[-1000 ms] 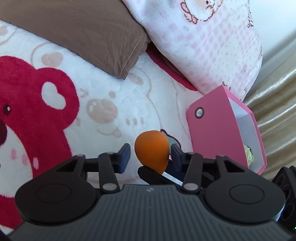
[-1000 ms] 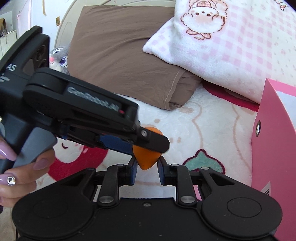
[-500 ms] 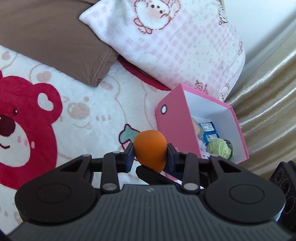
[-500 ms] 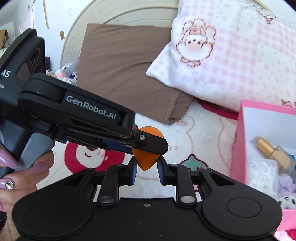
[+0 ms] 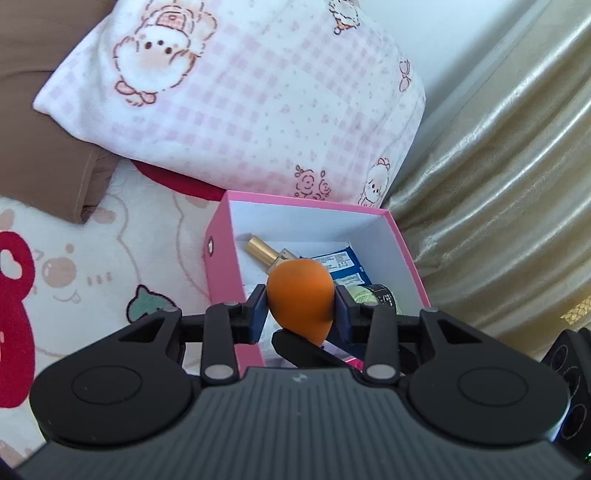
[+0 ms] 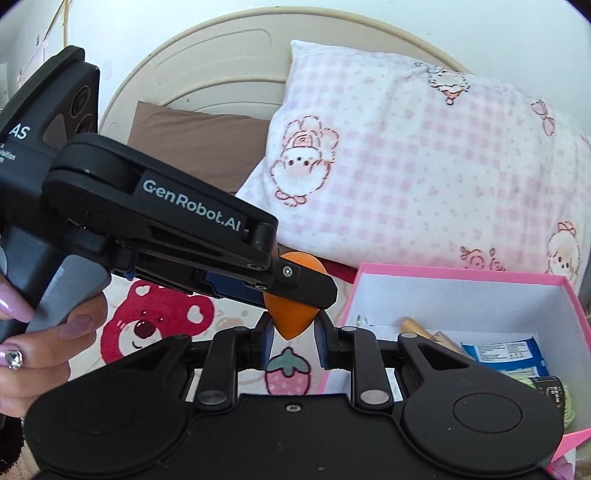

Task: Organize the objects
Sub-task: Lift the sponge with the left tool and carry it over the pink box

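Your left gripper grips the orange sponge above the pink box; your right gripper pinches its tip. Several things are boxed; dropping it in remains

Your frames are brightly daylit; sheen on the gold curtain puts the source on that side; the white wall nearly washes out; fisheye bending and dark corners at edges; focus crisp, no motion blur.
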Tool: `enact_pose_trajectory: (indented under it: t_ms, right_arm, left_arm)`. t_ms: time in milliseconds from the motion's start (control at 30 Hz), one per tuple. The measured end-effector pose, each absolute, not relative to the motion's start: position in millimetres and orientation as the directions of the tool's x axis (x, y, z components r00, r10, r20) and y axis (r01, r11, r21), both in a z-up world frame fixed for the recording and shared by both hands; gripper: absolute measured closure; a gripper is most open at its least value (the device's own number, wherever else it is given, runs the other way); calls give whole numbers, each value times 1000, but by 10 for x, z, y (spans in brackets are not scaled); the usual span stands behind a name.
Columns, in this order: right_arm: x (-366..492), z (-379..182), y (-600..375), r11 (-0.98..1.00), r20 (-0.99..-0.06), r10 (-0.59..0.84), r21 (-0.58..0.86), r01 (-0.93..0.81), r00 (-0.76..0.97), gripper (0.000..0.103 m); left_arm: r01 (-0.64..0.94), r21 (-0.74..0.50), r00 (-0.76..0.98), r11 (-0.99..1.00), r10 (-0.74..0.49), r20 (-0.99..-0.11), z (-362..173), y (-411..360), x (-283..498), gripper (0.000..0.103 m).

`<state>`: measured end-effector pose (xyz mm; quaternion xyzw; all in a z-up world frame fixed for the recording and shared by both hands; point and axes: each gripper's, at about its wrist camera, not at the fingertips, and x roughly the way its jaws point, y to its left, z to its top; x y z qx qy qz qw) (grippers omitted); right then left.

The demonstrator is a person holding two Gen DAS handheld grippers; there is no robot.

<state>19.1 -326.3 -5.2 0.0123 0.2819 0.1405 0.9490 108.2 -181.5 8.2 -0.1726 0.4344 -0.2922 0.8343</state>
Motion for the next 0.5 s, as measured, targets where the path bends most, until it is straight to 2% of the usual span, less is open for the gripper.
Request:
enact_pose_trajectory:
  t_ms: [133, 267, 500]
  right_arm:
    - [239, -123, -3484, 978, -549, 206, 85, -190, 810, 76]
    - [319, -221, -3702, 988, -554, 153, 111, -109, 819, 76]
    - [499, -347, -3893, 991, -598, 129, 100, -86, 791, 76]
  left_arm:
    - [353, -534, 395, 769, -639, -660, 8, -2198, 1233, 66]
    - [363, -535, 391, 763, -646, -655, -99, -2461, 1326, 67]
    - [329, -558, 365, 761, -648, -669, -332, -2668, 1485, 66]
